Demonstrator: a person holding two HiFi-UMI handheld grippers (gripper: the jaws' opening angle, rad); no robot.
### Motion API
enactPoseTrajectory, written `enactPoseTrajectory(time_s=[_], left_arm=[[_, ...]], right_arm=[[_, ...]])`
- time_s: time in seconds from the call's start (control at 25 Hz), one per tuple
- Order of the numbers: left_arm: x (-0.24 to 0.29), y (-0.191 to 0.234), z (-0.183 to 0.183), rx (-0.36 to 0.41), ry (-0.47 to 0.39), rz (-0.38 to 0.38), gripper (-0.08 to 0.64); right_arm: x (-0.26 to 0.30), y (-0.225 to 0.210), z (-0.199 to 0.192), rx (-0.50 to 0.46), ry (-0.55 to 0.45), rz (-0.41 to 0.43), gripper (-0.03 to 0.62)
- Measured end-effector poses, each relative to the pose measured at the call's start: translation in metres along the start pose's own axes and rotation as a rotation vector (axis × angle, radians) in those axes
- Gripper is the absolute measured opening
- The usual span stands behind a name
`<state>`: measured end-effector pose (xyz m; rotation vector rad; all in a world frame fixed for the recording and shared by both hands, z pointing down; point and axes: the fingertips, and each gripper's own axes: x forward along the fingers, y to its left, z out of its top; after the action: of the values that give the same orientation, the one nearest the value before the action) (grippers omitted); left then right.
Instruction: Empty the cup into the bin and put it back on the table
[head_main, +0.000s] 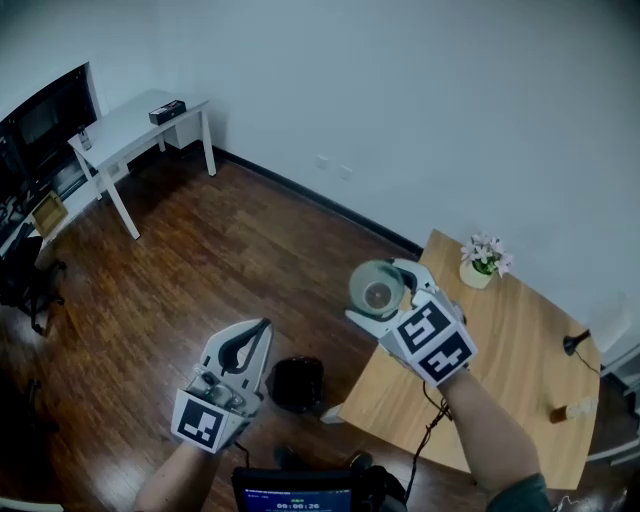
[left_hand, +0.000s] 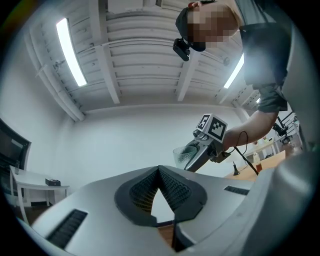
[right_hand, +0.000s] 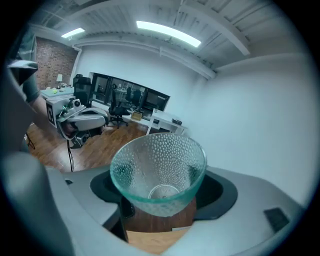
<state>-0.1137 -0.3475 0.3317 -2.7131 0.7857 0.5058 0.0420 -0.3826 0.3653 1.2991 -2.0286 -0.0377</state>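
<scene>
Right gripper view: right hand-held gripper (head_main: 386, 296) spread wide, jaws clamped on opposite sides of cup (right_hand: 159, 172), a dimpled clear glass. Cup seated between jaws, mouth turned back toward camera, base pointing outward past fingertips; long axis along gripper's line. Head view: cup held in air beside near corner of wooden desk (head_main: 520, 350), mouth facing up and leftward, tilted off vertical; black bin (head_main: 297, 383) on floor lower left of it. Left hand-held gripper (head_main: 262, 326) closed, tips meeting, holding nothing.
</scene>
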Motion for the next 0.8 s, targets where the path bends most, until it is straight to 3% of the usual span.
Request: enactPoseTrajectory(time_s=[0.32,0.8], left_arm=[[0.042,-0.048,0.018,0.005,-0.044,-0.072,-0.009],[0.111,-0.173,0.035,0.004,-0.074,-0.171,-0.009]], right_arm=[[-0.053,-0.024,-0.033,0.108,-0.054,-0.032,0.393],[-0.169,-0.072,-0.115,0.189,-0.081,-0.129,0.393]])
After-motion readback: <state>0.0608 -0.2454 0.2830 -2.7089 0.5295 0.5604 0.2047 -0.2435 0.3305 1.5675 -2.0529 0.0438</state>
